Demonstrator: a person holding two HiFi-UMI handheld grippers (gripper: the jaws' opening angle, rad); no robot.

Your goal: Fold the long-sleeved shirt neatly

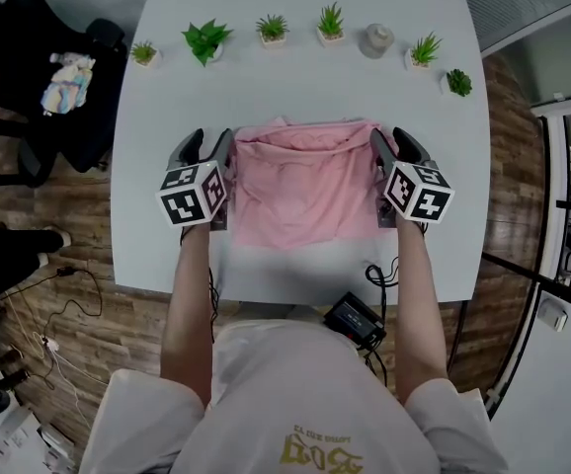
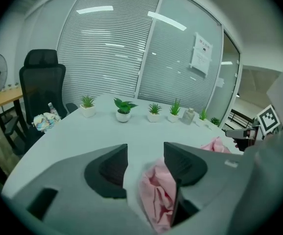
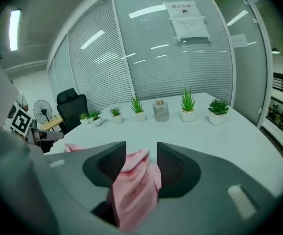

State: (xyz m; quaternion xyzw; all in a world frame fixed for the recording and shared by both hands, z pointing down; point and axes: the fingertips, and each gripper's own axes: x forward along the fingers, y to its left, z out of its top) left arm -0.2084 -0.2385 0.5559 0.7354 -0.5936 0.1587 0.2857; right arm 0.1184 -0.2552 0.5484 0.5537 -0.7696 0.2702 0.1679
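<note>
Reaches forward with both bare forearms over the near edge of the white table (image 1: 295, 87), elbows close to the body. Holds the left gripper (image 1: 212, 144) at the left side of the pink shirt (image 1: 305, 196) and the right gripper (image 1: 390, 142) at its right side. Tilts both forward and down, marker cubes turned up toward the head camera. Sets the two level with each other, mirrored, with the shirt between them.

Has the left jaws standing apart, with a loose bunch of pink cloth between them that leans on the right-hand jaw and stays clear of the other; clamps nothing. Has the right jaws apart too, with a fold of pink cloth rising between them, brushing the left-hand jaw but not squeezed.

Lays the shirt out in the middle of the table as a roughly square folded stack, rumpled along its far edge. Leaves it well apart from the row of small potted plants (image 1: 271, 28) and the grey jar (image 1: 375, 39) at the far side.

Covers the shirt's side edges with the grippers in the head view. Cannot tell sleeves from collar in the folds. Loses the lower part of the cloth behind the gripper bodies in both gripper views.
</note>
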